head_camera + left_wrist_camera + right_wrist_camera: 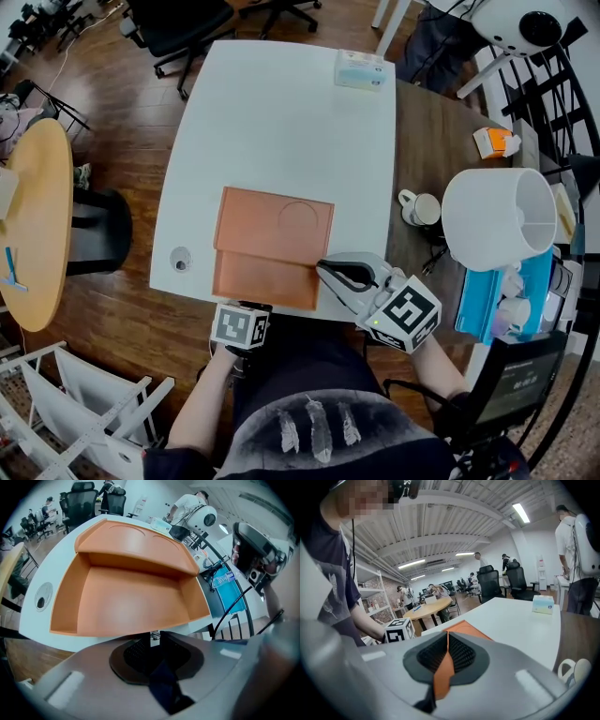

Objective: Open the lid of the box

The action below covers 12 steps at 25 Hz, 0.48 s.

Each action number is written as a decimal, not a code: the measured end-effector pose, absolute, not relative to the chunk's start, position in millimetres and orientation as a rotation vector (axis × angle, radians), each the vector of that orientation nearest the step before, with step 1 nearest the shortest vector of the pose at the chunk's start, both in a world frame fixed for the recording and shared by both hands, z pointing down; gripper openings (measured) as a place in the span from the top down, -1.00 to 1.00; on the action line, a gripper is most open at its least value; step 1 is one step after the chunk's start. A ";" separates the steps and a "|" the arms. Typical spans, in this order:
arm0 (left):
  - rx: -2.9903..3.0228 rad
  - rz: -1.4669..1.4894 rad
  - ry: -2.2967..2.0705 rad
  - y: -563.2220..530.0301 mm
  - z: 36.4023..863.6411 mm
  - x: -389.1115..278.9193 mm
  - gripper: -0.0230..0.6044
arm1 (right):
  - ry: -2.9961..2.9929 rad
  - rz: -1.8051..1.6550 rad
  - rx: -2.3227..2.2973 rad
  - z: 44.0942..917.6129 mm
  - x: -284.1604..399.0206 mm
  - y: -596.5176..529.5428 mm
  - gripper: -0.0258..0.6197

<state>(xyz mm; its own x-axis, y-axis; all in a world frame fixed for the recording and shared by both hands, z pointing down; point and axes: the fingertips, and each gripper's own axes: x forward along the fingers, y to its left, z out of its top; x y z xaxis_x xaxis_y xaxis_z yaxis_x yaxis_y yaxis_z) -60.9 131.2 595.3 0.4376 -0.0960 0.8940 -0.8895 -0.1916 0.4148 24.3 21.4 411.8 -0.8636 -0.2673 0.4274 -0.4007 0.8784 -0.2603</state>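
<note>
Now, right gripper (325,269) clamped shut on an orange edge, most likely the right end of the lid (274,217), close to the hinge line. Left gripper (154,643) with jaws drawn nearly together, gripping nothing visible, parked just below the front wall of the box (126,606) at the near edge of the table (281,112).

Box orange, shallow and empty, sitting near the front of the white table. Lid already up and leaning back behind the tray. Seems close to finished.

To finish well:
- Hold the right-hand grip firm, but follow the arc of the hinge instead of pulling straight back.
- Ease the lid down to rest flat or at its stop.
- Bring the left gripper onto the front wall to pin the tray and prevent sliding or tipping backward.
- Let go only once settled.

Mug (419,208) and other clutter off to the right, well apart from the swing of the lid.
</note>
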 end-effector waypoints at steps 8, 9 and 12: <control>1.617 0.980 -0.847 141.1 597.8 -69.8 0.67 | -2.629 0.365 0.423 411.7 -1.6 8.6 0.90; 1.618 0.967 -0.856 142.5 596.2 -69.9 0.67 | -2.631 0.366 0.424 410.9 -2.2 8.8 0.90; 1.614 0.940 -0.870 146.7 593.2 -64.3 0.67 | -2.623 0.374 0.427 412.3 -2.3 10.9 0.90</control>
<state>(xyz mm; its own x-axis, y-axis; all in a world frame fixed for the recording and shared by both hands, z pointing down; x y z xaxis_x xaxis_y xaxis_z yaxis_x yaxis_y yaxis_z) -64.3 146.7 593.2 0.4316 -0.0839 0.8982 -0.8890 -0.2086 0.4077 -2.3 10.9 412.3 -0.8487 -0.2335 0.4745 -0.3569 0.9150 -0.1881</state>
